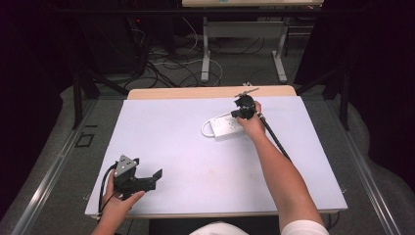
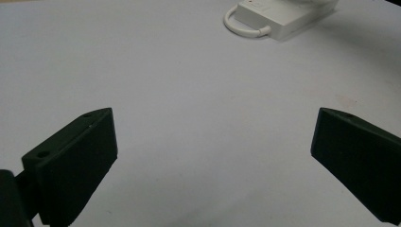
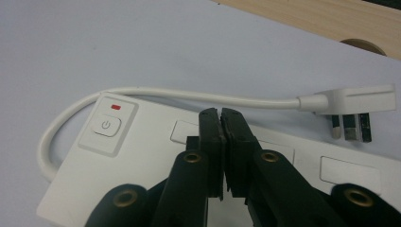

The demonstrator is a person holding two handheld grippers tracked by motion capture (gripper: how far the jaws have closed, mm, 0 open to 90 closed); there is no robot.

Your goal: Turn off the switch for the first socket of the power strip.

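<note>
Currently, step: right gripper (image 3: 221, 113) clenched, empty, over power strip (image 3: 142, 156).
Left gripper (image 1: 139, 178): released, idle, near left.
Next: press switch (image 3: 106, 126).

One overhead camera, two riding on the grippers.
The high view looks forward and down over the whole desk (image 1: 171, 147); each gripper view looks closely along its own fingers, both sharing the power strip (image 3: 142, 156) ahead.
</note>
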